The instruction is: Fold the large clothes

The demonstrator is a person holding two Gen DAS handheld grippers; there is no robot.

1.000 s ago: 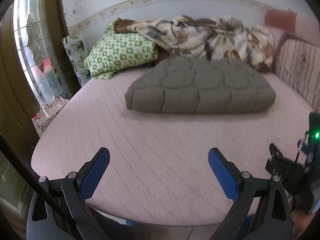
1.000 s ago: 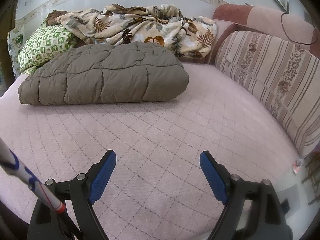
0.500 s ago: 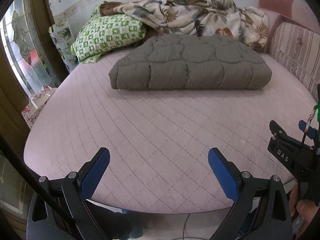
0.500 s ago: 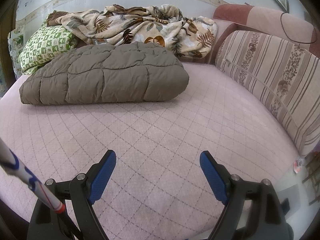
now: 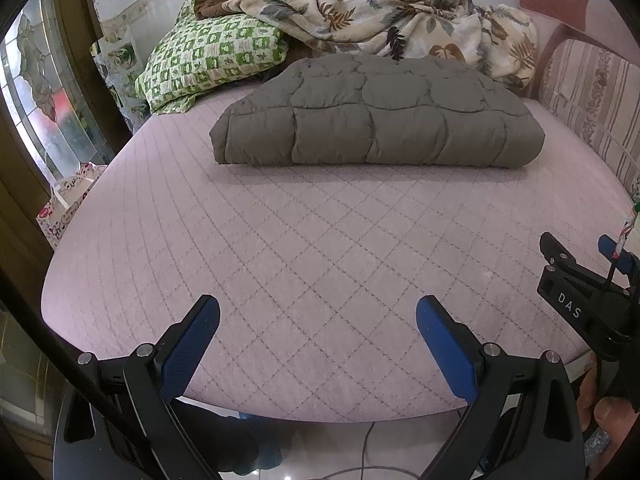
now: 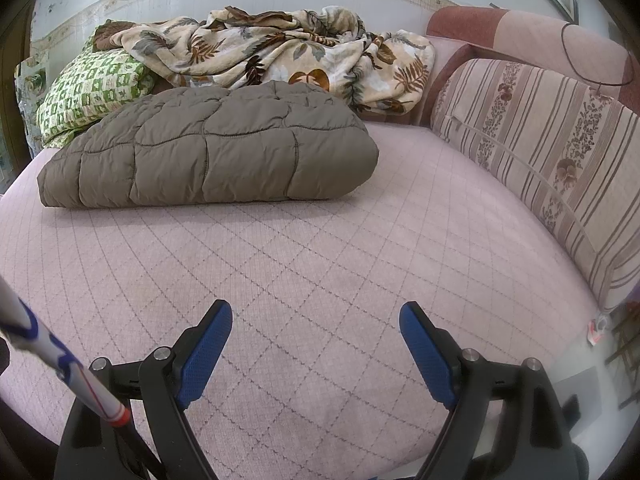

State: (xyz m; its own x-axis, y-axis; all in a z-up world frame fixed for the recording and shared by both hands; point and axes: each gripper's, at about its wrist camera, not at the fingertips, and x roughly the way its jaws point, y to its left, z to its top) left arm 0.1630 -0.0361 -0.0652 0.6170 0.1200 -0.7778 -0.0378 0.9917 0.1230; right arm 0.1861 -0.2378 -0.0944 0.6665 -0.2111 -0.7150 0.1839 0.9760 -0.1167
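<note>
A grey-brown quilted puffer garment (image 5: 376, 120) lies folded into a thick rectangle at the far middle of the pink quilted bed (image 5: 304, 248); it also shows in the right wrist view (image 6: 212, 156). My left gripper (image 5: 318, 312) is open and empty, above the bed's near edge, well short of the garment. My right gripper (image 6: 316, 316) is open and empty, over the bed's front part, also apart from the garment. The right gripper's body shows at the right edge of the left wrist view (image 5: 580, 292).
A floral blanket (image 5: 384, 20) is heaped behind the garment, with a green checked pillow (image 5: 208, 60) to its left. A striped cushion (image 6: 548, 164) lines the right side. A window (image 5: 36, 96) and a printed bag (image 5: 68, 208) are at the left.
The left gripper has moved closer to the bed and to the left, so the garment looks larger and more centred. The right gripper has barely moved. Both stay open.
</note>
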